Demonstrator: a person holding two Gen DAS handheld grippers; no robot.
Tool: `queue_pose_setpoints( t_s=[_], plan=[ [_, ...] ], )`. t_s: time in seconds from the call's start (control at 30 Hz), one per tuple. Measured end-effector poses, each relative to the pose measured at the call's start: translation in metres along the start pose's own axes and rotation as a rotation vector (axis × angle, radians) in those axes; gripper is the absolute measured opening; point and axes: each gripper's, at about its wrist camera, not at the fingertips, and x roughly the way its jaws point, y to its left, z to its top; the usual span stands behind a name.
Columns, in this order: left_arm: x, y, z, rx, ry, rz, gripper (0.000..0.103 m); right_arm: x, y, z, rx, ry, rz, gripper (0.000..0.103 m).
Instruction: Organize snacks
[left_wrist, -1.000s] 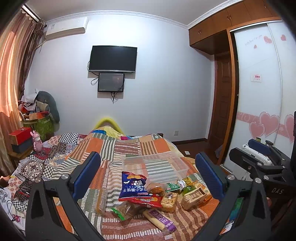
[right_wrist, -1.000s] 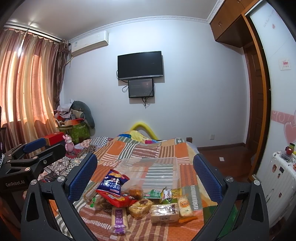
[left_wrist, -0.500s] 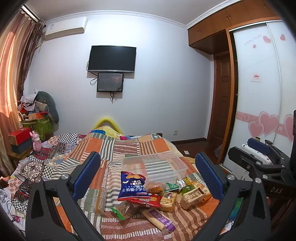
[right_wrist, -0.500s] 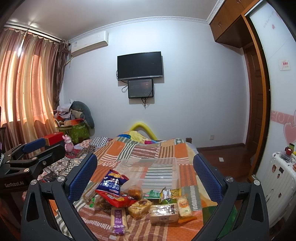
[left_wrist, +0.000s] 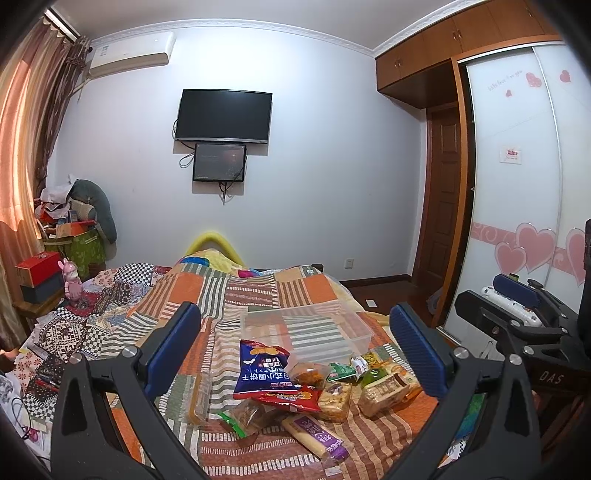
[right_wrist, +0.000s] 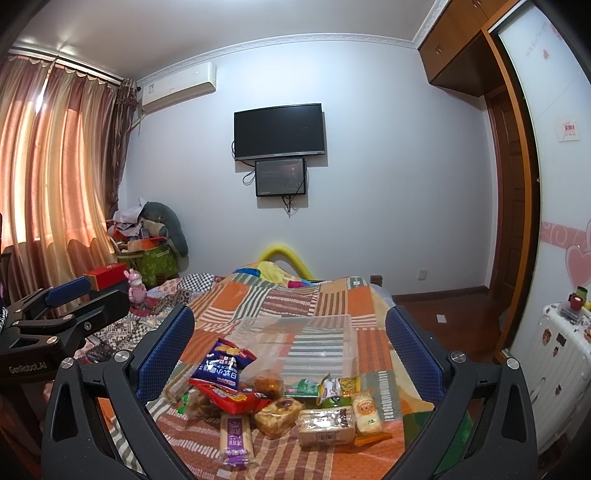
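Several snack packets lie in a heap on the striped bedspread (left_wrist: 258, 295): a blue bag (left_wrist: 263, 369) (right_wrist: 224, 363), a red bag (left_wrist: 286, 398) (right_wrist: 231, 399), a purple-labelled stick pack (left_wrist: 316, 435) (right_wrist: 235, 437), bread packs (left_wrist: 386, 387) (right_wrist: 325, 427). A clear plastic bin (left_wrist: 308, 334) (right_wrist: 303, 341) sits empty just behind them. My left gripper (left_wrist: 295, 350) is open and empty, above and short of the heap. My right gripper (right_wrist: 290, 354) is open and empty, likewise short of it. Each gripper shows at the edge of the other's view.
The bed's right edge drops to a wood floor (right_wrist: 454, 314). A white suitcase (right_wrist: 554, 343) stands at right. A cluttered nightstand with a red box (left_wrist: 37, 266) and a pink toy (left_wrist: 72, 284) is at left. A TV (left_wrist: 223, 116) hangs on the far wall.
Both views have shifted very slightly; the grippers stay open and no snack has moved.
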Motion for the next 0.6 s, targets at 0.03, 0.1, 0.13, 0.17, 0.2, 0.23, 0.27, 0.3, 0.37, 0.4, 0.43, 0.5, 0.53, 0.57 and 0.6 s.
queue_pose_setpoints(
  t_s=[0.03,0.1,0.13,0.17,0.2,0.23,0.27,0.3,0.37,0.4,0.43,0.5,0.53,0.57,0.6],
  plan=[
    [0.0,0.0,0.0,0.0,0.0,-0.002,0.103,0.0,0.0,0.0,-0.001,0.0,0.0,0.103],
    [0.001,0.0,0.0,0.001,0.003,-0.008,0.103,0.0,-0.001,0.0,0.0,0.0,-0.001,0.103],
    [0.001,0.0,0.0,0.001,0.004,-0.011,0.103,0.0,0.0,0.0,0.001,0.001,-0.001,0.103],
    [0.001,0.0,0.0,0.0,0.005,-0.012,0.103,0.0,0.0,0.0,0.002,0.002,-0.001,0.103],
    [0.002,0.001,-0.001,-0.003,0.007,-0.013,0.103,0.0,-0.001,0.0,0.002,0.002,-0.001,0.103],
    [0.003,0.001,-0.001,-0.005,0.008,-0.016,0.103,0.0,-0.001,0.0,0.003,0.002,-0.001,0.103],
    [0.003,0.001,-0.001,-0.006,0.011,-0.019,0.103,0.0,-0.001,0.0,0.003,0.002,0.0,0.103],
    [0.004,0.002,-0.002,-0.01,0.013,-0.02,0.103,0.001,-0.002,0.0,0.005,0.004,0.003,0.103],
    [0.005,0.002,-0.003,-0.011,0.016,-0.019,0.103,0.001,-0.002,0.0,0.007,0.007,0.006,0.103],
    [0.006,0.001,-0.003,-0.011,0.02,-0.02,0.103,0.002,-0.002,0.0,0.008,0.01,0.005,0.103],
    [0.008,0.002,-0.004,-0.01,0.025,-0.023,0.103,0.004,-0.003,-0.001,0.009,0.013,0.005,0.103],
    [0.011,0.002,-0.007,-0.011,0.038,-0.027,0.103,0.006,-0.004,-0.002,0.011,0.02,0.005,0.103],
    [0.013,0.003,-0.008,-0.011,0.044,-0.027,0.102,0.007,-0.005,-0.003,0.013,0.024,0.005,0.103],
    [0.014,0.003,-0.009,-0.011,0.05,-0.028,0.1,0.009,-0.006,-0.004,0.016,0.031,0.006,0.103],
    [0.017,0.004,-0.011,-0.013,0.061,-0.028,0.099,0.01,-0.008,-0.005,0.018,0.036,0.007,0.102]
  ],
)
